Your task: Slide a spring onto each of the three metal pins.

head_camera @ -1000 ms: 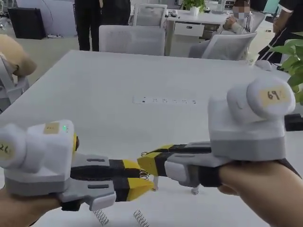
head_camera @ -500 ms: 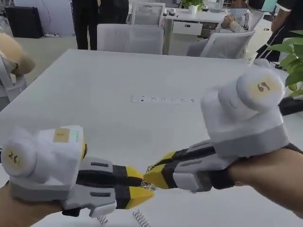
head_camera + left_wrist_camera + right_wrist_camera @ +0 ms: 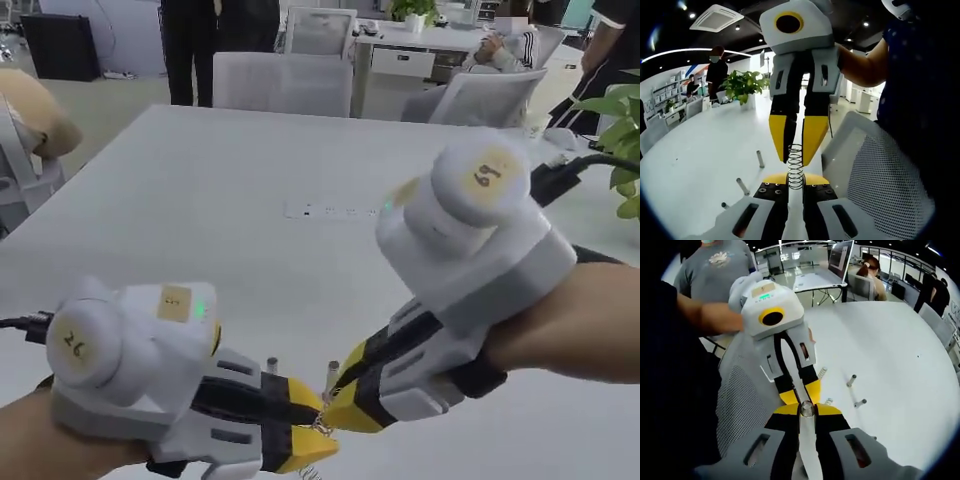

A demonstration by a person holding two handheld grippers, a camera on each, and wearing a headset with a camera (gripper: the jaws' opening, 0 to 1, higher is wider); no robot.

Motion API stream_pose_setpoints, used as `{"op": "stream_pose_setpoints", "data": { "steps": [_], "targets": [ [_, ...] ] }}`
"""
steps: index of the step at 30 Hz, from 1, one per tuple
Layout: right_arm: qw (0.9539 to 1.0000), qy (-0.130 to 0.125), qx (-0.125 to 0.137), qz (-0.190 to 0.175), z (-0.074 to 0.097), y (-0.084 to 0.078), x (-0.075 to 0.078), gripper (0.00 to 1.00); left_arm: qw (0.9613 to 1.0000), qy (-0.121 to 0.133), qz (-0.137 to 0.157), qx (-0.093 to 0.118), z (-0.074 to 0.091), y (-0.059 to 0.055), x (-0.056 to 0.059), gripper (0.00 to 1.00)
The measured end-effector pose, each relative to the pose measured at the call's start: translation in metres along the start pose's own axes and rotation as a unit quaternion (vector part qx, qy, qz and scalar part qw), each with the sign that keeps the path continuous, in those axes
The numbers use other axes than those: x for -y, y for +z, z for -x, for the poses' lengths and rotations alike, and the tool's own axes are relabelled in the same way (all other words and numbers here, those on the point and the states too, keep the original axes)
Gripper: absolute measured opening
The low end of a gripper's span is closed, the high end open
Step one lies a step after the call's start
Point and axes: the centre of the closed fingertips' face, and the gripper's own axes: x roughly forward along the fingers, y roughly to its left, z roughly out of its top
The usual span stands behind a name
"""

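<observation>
A small metal spring (image 3: 795, 167) spans between both grippers, tip to tip. My left gripper (image 3: 795, 179) is shut on its near end, and my right gripper (image 3: 795, 150) comes down from above, shut on the far end. In the head view the left gripper (image 3: 305, 425) and right gripper (image 3: 340, 405) meet low in the middle, just above the white table (image 3: 250, 240). Three short metal pins (image 3: 760, 159) stand upright on the table to one side; two pins (image 3: 271, 365) show behind the tips. In the right gripper view the spring's end (image 3: 807, 410) sits between my right gripper (image 3: 806, 412) tips.
Loose springs (image 3: 822, 372) lie on the table near the pins (image 3: 851, 380). A mesh-backed chair (image 3: 880, 175) is close beside the grippers. Further chairs (image 3: 280, 85), a plant (image 3: 620, 130) and people stand beyond the table's far edge.
My right hand has lifted and tilted, so its gripper now slopes down to the tips. The left gripper has risen a little. The tips stay together. Two pins have come into view.
</observation>
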Motion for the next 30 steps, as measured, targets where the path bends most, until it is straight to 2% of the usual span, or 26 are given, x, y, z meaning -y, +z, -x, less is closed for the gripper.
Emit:
{"op": "stream_pose_setpoints", "data": {
  "steps": [8,9,15,20,21,24,27,30],
  "targets": [
    [0.9995,0.007,-0.027,0.012,-0.005,-0.006,0.0,0.09,1.0,-0.003,0.008,0.0,-0.002,0.006,0.0,0.02],
    [0.9995,0.007,-0.03,0.011,-0.005,-0.006,0.0,0.08,1.0,-0.002,0.007,-0.004,-0.002,0.005,0.0,0.02],
    [0.9991,0.006,-0.041,0.01,-0.006,-0.009,0.003,0.08,1.0,0.002,-0.004,0.003,-0.003,0.003,-0.002,0.02],
    [0.999,0.007,-0.044,0.01,-0.006,-0.01,0.003,0.08,1.0,0.001,0.0,0.008,-0.003,0.002,-0.002,0.04],
    [0.9989,0.005,-0.045,0.009,-0.006,-0.01,0.004,0.08,1.0,0.0,0.004,0.009,-0.003,0.002,-0.002,0.05],
    [0.9991,0.003,-0.042,0.008,-0.004,-0.009,0.006,0.08,0.9999,0.003,0.011,0.005,-0.003,-0.001,-0.004,0.16],
    [0.9992,-0.002,-0.039,0.005,-0.002,-0.009,0.009,0.08,0.9999,0.0,0.014,-0.001,0.0,-0.007,-0.004,0.16],
    [0.9992,-0.006,-0.039,0.002,0.0,-0.009,0.011,0.08,0.9996,0.002,0.026,-0.003,0.005,-0.011,-0.006,0.21]
  ]
}}
